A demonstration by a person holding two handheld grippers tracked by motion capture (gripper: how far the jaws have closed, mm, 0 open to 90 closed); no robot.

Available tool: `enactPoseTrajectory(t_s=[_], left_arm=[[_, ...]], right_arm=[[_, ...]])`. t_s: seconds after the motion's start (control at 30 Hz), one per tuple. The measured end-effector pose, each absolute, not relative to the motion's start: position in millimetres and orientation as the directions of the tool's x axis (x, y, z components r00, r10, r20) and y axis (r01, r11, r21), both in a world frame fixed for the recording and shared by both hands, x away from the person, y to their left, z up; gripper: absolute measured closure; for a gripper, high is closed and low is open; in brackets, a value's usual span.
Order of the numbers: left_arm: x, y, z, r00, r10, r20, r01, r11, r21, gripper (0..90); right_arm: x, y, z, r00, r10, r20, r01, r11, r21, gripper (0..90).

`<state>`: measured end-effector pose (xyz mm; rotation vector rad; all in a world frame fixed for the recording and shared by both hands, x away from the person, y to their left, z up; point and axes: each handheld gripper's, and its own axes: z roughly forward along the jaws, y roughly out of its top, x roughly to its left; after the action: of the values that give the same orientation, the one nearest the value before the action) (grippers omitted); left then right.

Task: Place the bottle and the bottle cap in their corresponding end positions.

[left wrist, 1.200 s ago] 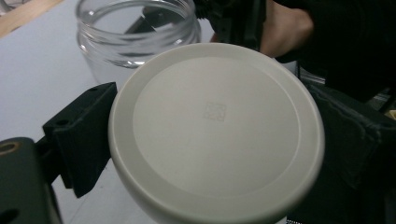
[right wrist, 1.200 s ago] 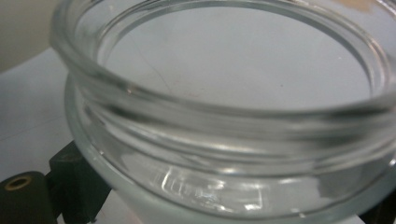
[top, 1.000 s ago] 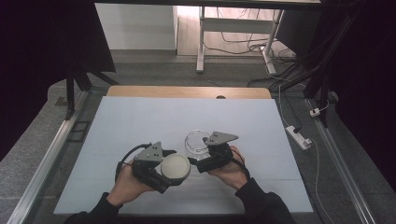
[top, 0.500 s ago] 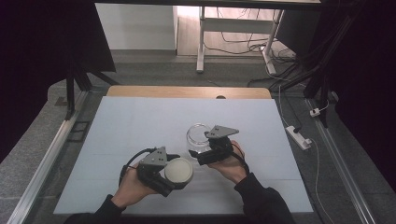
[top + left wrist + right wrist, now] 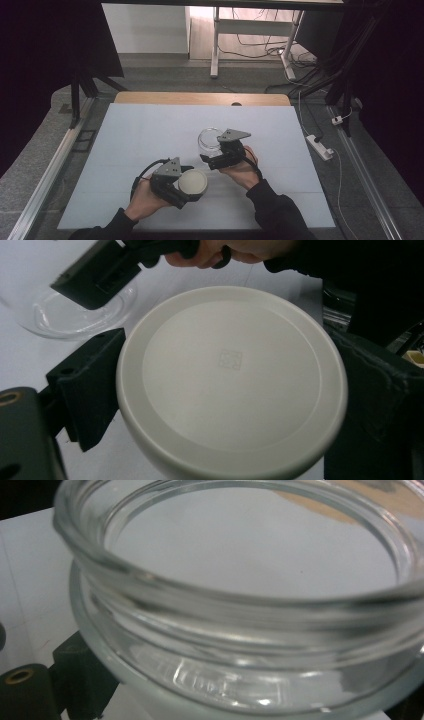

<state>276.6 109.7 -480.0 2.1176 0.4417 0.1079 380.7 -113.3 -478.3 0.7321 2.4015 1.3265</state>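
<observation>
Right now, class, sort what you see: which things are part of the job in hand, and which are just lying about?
In the job:
- white lid, held in the left gripper
- glass jar, open-topped, held by the right gripper

Lying about:
- power strip on the floor to the right of the table
- cables under the far desk

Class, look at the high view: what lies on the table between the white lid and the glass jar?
Nothing lies there: in the high view only bare white table separates the white lid in the left gripper from the glass jar.
</observation>
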Motion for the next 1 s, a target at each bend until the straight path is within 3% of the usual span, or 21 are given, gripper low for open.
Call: enactPoseTrajectory(t_s=[1.0], left_arm=[[309,87,-529,0.939,0.338,-0.062,0.261,-0.585,0.768,8.1]], right_arm=[[424,-82,-504,-0.798,0.602,-0.014,0.324,0.449,0.833,6.8]])
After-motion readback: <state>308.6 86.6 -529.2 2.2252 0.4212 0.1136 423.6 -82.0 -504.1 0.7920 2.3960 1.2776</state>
